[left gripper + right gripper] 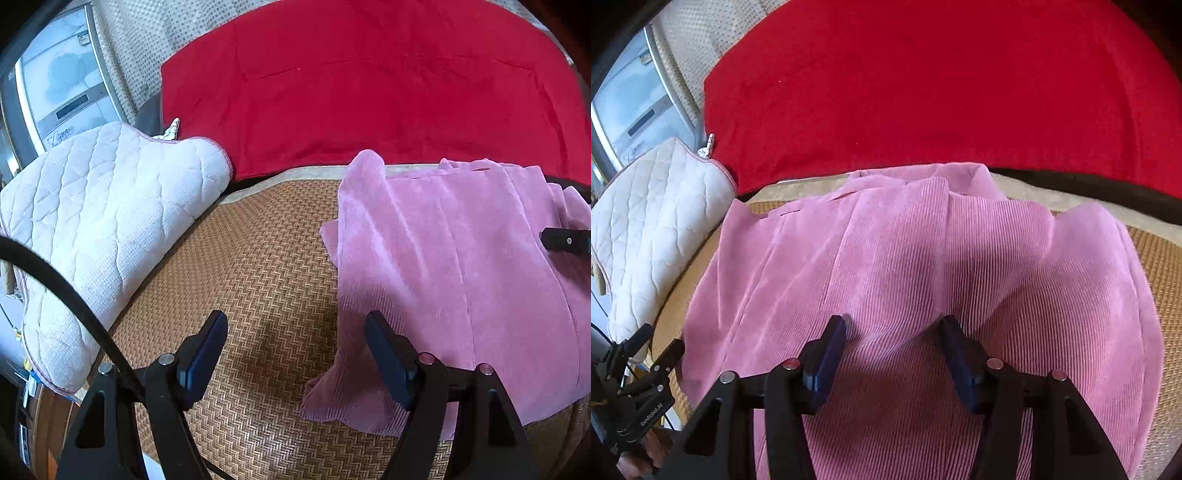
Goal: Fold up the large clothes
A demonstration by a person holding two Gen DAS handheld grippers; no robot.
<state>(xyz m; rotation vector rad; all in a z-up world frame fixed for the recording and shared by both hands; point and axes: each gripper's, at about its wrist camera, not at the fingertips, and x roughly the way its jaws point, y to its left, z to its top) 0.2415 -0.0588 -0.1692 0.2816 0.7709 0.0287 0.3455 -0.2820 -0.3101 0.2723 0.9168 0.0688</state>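
- Right tongs (894,328) hover with jaws apart, empty, just above a pink corduroy garment (905,266) on a woven mat (266,258).
- Left tongs (295,332) gape wide, empty, at its edge.
- Folding looks midway; next, grip an edge.

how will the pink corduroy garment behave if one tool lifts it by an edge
The pink corduroy garment will probably flop and drape, since it already lies in soft folds and bumps. Its ribbed pile should give decent grip, not slip. Lifted at one point, the rest would likely drag across the woven mat.
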